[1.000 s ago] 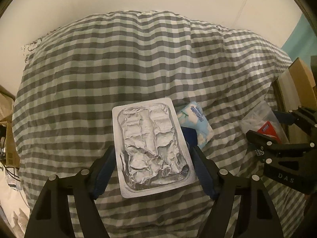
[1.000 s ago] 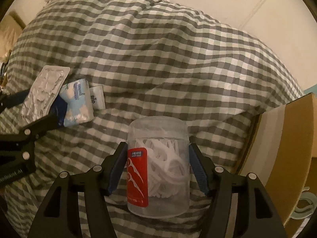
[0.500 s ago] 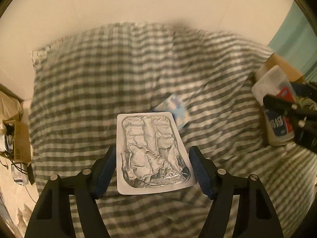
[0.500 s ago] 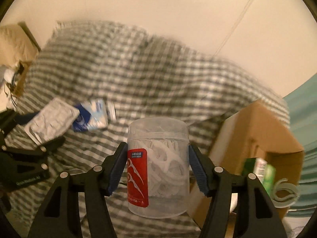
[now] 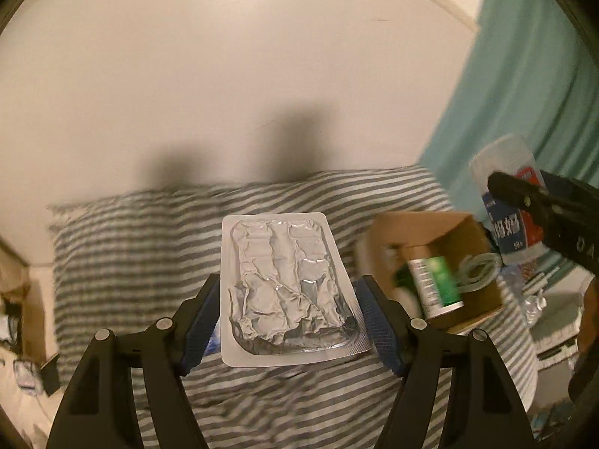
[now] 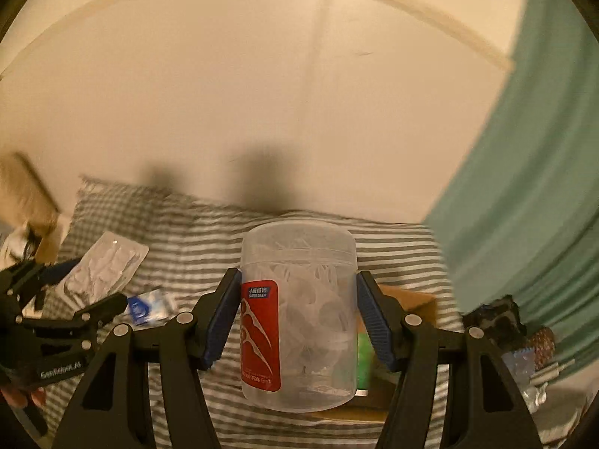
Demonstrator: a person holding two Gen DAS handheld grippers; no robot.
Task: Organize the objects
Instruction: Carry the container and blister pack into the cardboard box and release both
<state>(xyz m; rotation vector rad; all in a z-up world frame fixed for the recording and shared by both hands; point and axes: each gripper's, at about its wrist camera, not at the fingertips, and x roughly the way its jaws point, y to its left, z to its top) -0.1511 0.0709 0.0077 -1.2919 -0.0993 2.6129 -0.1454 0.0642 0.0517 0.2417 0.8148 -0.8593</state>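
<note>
Both grippers were loaded and raised above the striped bedcover [image 5: 157, 247]. The left gripper [image 5: 288, 321] was closed on a foil blister pack [image 5: 284, 288], held flat between its blue pads [image 5: 202, 321]. The right gripper [image 6: 297, 318] clamped an upright clear floss-pick jar [image 6: 299, 314] with a red label. An open cardboard box [image 5: 441, 232] stood on the bed, just right of the pack, already containing a green-labelled can [image 5: 434, 284] and a coiled cord [image 5: 479, 269]. A small blue-and-white packet [image 6: 148, 305] lay loose on the cover. Judged from this, the sorting was partway done: both held items awaited placing, the packet remained to collect.
</note>
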